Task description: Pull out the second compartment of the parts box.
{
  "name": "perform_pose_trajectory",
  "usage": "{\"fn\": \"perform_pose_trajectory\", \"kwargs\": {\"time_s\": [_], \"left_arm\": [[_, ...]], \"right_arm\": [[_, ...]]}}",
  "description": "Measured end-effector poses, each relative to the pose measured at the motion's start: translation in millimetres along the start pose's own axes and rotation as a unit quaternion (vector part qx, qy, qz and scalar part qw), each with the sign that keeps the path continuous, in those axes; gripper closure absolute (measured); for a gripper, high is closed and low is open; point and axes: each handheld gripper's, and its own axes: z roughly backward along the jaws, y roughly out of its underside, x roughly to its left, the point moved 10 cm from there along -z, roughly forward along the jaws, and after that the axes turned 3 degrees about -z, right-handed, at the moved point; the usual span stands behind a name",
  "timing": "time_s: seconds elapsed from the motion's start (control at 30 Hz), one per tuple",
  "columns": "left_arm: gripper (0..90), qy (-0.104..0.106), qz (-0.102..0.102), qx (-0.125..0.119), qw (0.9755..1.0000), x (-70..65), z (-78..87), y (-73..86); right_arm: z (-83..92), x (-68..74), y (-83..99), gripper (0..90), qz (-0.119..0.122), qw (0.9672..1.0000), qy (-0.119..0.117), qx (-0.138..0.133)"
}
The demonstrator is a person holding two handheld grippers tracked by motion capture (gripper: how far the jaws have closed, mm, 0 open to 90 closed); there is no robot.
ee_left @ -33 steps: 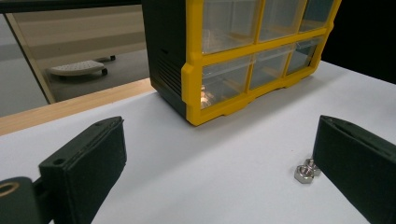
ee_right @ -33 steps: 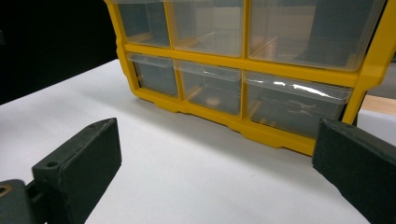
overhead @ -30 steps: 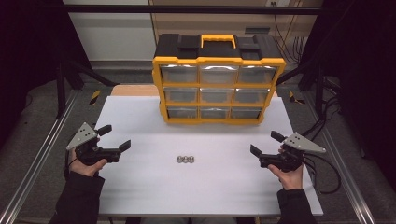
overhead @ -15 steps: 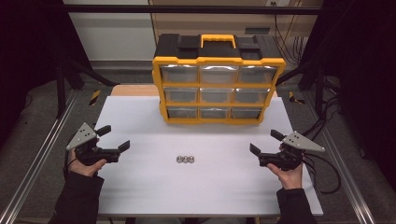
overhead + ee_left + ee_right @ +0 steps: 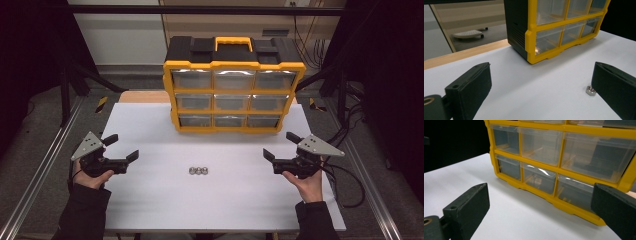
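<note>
almost nothing has moved since the earlier frames. at lower left the left gripper (image 5: 120, 147) hovers wide open, holding nothing; three hex nuts (image 5: 198, 171) lie in a row at lower centre, below the yellow drawer organizer (image 5: 233, 90); the right gripper (image 5: 280, 145) gapes empty at lower right.

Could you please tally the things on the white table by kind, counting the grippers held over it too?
Metal nuts: 3, in a row
Yellow-and-black drawer organiser: 1
Grippers: 2, the left gripper and the right gripper, both open
Total: 6
</note>
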Motion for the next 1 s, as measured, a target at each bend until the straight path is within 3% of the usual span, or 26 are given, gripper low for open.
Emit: {"fn": "perform_pose_trajectory", "kwargs": {"time_s": [0.43,0.53,1.0], "left_arm": [[1.9,0.0,-0.002,0.001,1.0,-2.2,-1.3,0.6],[1.9,-0.002,-0.005,0.002,1.0,-2.4,-0.9,0.8],[1.8,-0.003,-0.008,-0.002,1.0,-3.3,-1.7,0.8]], "right_arm": [[-8.5,7.0,-27.8,4.4,0.056,0.9983,0.004,0.014],[-12.5,10.8,-37.0,4.7,0.075,0.9969,0.005,0.022],[-27.2,14.2,-63.7,5.4,0.118,0.9918,0.022,0.044]]}}
